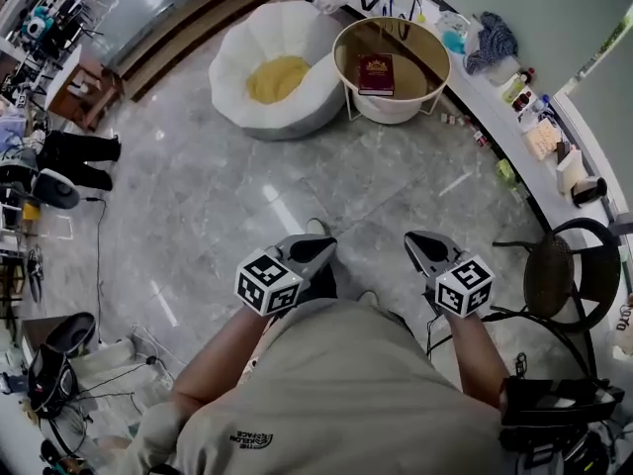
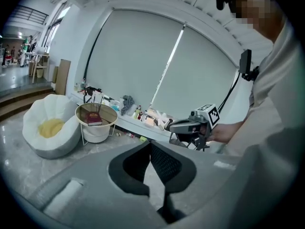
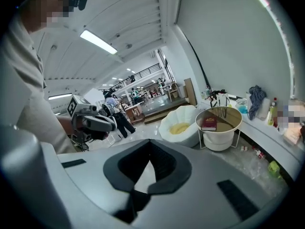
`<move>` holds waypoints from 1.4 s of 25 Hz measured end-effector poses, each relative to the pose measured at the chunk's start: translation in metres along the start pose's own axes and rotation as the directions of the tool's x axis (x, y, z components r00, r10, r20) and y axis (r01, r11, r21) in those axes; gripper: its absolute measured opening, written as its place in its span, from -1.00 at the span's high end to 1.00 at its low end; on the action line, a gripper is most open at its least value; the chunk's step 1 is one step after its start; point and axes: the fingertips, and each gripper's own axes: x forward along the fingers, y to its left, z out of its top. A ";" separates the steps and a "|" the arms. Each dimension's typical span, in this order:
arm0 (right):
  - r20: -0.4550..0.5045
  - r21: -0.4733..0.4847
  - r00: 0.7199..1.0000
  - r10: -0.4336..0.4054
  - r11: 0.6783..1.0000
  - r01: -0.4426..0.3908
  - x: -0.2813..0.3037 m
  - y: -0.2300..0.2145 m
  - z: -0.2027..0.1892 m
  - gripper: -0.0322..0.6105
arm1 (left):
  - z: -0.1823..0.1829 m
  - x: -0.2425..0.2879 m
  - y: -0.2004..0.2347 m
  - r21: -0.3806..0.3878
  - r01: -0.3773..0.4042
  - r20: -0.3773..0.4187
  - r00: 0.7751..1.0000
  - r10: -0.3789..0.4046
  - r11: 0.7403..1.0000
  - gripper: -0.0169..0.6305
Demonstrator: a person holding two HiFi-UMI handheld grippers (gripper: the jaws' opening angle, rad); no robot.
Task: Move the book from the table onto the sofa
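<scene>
Currently I hold left gripper [image 1: 321, 248] and right gripper [image 1: 420, 245] closed, empty, since the dark red hardcover book [image 1: 375, 73] lies well ahead.

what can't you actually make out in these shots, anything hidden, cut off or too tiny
- Book: the cover title is too small to read in every view.
- Bottles: labels too small in the head view.
- Ledge: a mosaic patch covers part of it in the right gripper view.
- Person's legs: mostly hidden by their own torso in the head view.
</scene>
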 end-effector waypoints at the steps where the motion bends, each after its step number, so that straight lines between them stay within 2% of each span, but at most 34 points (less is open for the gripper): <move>1: -0.001 0.010 1.000 -0.016 1.000 0.016 0.008 -0.006 0.003 0.86 | 0.005 0.004 0.011 0.000 0.015 0.007 1.000 -0.015 1.000 0.92; 7: -0.020 0.084 0.993 -0.118 0.989 0.119 0.069 -0.051 0.036 0.85 | 0.054 0.036 0.103 0.010 0.104 0.025 0.994 -0.105 0.994 0.92; 10: -0.031 0.116 0.985 -0.167 0.979 0.169 0.111 -0.072 0.066 0.73 | 0.079 0.039 0.156 -0.001 0.147 0.017 0.989 -0.147 0.989 0.91; 15: -0.039 0.139 0.970 -0.239 0.960 0.242 0.183 -0.109 0.117 0.57 | 0.110 0.049 0.245 -0.037 0.220 -0.025 0.975 -0.221 0.975 0.72; 18: -0.046 0.156 0.965 -0.259 0.952 0.263 0.216 -0.131 0.137 0.57 | 0.121 0.062 0.293 -0.068 0.203 -0.042 0.978 -0.206 0.977 0.67; 23: -0.081 0.197 0.957 -0.278 0.937 0.288 0.247 -0.184 0.148 0.57 | 0.137 0.099 0.343 -0.157 0.196 -0.027 0.979 -0.202 0.968 0.57; 29: -0.109 0.268 0.962 -0.251 0.924 0.272 0.309 -0.302 0.150 0.57 | 0.163 0.178 0.412 -0.236 0.148 -0.051 0.985 -0.164 0.961 0.55; 35: -0.171 0.329 0.966 -0.192 0.913 0.240 0.375 -0.424 0.149 0.57 | 0.184 0.263 0.476 -0.328 0.060 -0.155 0.981 -0.116 0.943 0.55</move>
